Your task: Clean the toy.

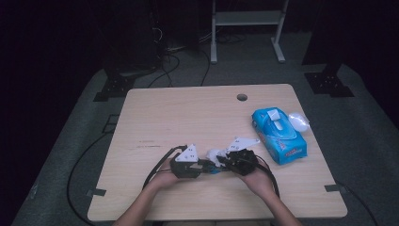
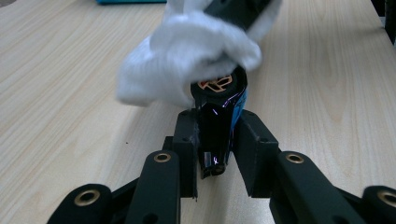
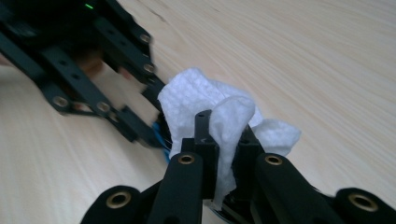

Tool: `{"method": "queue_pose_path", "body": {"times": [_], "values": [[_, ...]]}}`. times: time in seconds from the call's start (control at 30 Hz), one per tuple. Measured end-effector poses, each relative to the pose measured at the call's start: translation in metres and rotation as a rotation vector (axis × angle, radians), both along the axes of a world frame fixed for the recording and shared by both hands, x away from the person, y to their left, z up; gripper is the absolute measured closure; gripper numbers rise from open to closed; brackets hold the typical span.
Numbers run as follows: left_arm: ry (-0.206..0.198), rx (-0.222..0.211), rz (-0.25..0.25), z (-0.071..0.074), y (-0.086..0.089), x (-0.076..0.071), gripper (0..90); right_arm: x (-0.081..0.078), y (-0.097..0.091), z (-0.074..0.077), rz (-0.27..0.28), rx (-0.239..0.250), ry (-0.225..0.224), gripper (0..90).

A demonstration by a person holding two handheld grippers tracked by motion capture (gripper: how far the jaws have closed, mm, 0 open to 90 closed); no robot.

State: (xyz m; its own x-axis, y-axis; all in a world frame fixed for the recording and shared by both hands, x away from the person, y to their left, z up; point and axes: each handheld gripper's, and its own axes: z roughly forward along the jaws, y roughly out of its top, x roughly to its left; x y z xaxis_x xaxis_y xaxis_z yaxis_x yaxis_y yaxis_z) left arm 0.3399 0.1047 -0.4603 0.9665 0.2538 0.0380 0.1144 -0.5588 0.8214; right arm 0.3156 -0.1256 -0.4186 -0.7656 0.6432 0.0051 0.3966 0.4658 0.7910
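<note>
Near the table's front middle, my two grippers point at each other. My left gripper [image 1: 206, 165] [image 2: 215, 128] is shut on a small glossy dark toy car [image 2: 217, 126] with a blue side and an orange-spoked wheel [image 2: 215, 83]. My right gripper [image 1: 221, 161] [image 3: 224, 135] is shut on a crumpled white wipe [image 1: 215, 154] [image 3: 196, 100]. The wipe [image 2: 187, 51] lies against the car's far end and hides part of it. A sliver of the car's blue [image 3: 161, 137] peeks out beside the wipe, at the tip of the left gripper's jaws.
A blue pack of wet wipes [image 1: 278, 134] lies on the table [image 1: 188, 113] at the right, with a crumpled clear-white wrapper [image 1: 299, 121] behind it. A cable hole [image 1: 242, 97] is near the far edge. Cables trail from both grippers toward the front edge.
</note>
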Motion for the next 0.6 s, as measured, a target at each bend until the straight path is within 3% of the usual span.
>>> {"method": "queue_pose_path", "body": {"times": [0.07, 0.2, 0.43, 0.6], "values": [[-0.001, -0.001, -0.001, 0.0, 0.0, 0.001, 70.7, 0.001, -0.01, 0.0, -0.029, -0.018, -0.006, 84.0], [-0.003, 0.001, -0.004, -0.001, -0.001, 0.001, 70.9, 0.002, -0.026, 0.0, -0.063, 0.007, 0.011, 84.0], [-0.007, 0.011, -0.002, 0.0, -0.001, -0.001, 71.0, -0.003, -0.018, 0.0, -0.055, -0.022, -0.029, 84.0], [-0.013, 0.008, 0.0, 0.001, 0.001, -0.002, 70.9, -0.009, -0.035, 0.006, -0.074, 0.061, -0.039, 84.0]]}}
